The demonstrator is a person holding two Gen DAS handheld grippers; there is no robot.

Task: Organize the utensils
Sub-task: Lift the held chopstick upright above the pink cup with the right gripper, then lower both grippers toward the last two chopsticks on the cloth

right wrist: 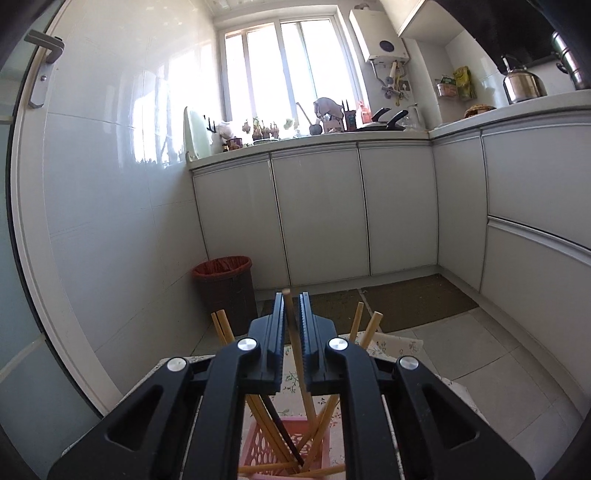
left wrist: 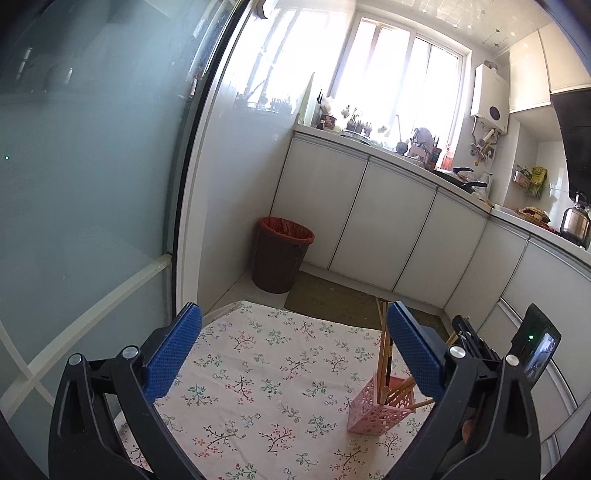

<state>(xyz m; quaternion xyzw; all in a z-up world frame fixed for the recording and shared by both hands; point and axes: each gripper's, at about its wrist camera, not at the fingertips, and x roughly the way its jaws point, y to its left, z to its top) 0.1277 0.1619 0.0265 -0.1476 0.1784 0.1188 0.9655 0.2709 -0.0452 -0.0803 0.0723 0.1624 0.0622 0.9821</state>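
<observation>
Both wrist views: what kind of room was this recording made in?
A home kitchen, most likely. A white counter over white cabinet doors runs under a bright window, a steel kettle and a black pan sit on it, and a white wall-mounted water heater hangs beside the window.

Matt wooden chopsticks (right wrist: 295, 347) stand in a perforated pink plastic basket (left wrist: 373, 413) on a floral cloth (left wrist: 258, 373), the black plastic left claw (left wrist: 293, 354) has dimpled blue pads (left wrist: 173, 350), and the right claw (right wrist: 292, 332) ribbed black ones.
</observation>
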